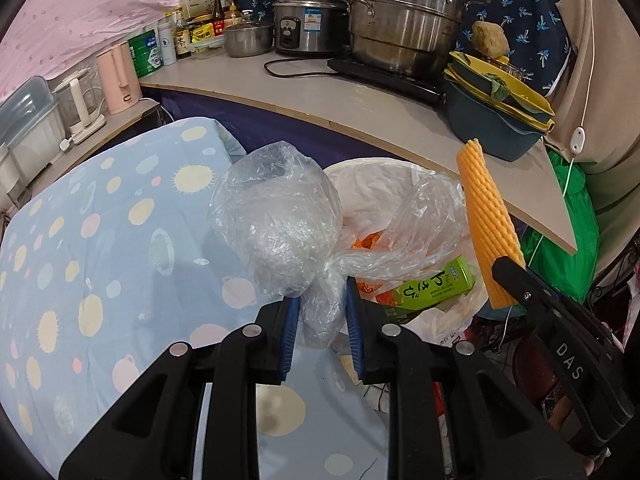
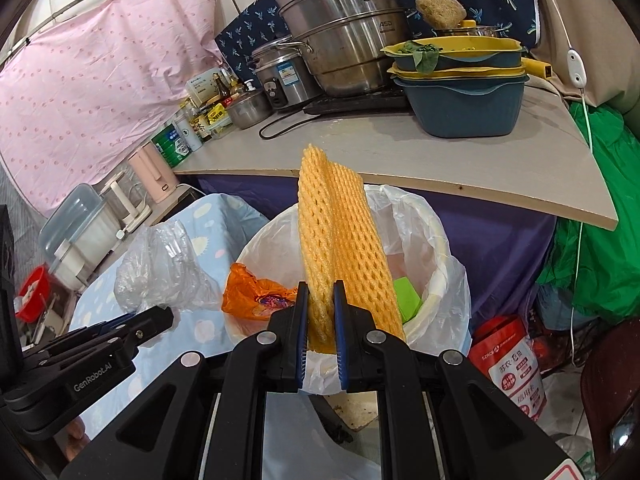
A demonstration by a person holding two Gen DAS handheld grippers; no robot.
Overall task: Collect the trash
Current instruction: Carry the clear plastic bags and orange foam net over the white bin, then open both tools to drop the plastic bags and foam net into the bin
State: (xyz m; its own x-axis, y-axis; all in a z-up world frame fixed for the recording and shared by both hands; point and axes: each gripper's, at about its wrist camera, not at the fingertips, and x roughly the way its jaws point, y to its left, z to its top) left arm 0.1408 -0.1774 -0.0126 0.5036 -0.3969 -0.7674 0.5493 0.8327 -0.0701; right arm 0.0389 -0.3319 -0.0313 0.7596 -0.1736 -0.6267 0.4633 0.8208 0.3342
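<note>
My left gripper (image 1: 322, 292) is shut on a crumpled clear plastic bag (image 1: 276, 220), held beside the rim of the lined trash bin (image 1: 360, 168). My right gripper (image 2: 321, 294) is shut on an orange foam net sleeve (image 2: 340, 240), held upright over the white-lined trash bin (image 2: 432, 240). The sleeve also shows in the left wrist view (image 1: 486, 224), right of the bin. In the bin lie an orange bag (image 2: 252, 292) and a green box (image 1: 434, 284). The left gripper and the clear bag (image 2: 160, 268) show at the left of the right wrist view.
A blue spotted cloth (image 1: 100, 240) covers the surface left of the bin. Behind runs a counter (image 2: 400, 156) with steel pots (image 2: 344, 40), a rice cooker (image 1: 306, 20), stacked blue and yellow basins (image 2: 460, 84), bottles and a pink kettle (image 1: 118, 78). A red canister (image 2: 508, 372) stands on the floor right.
</note>
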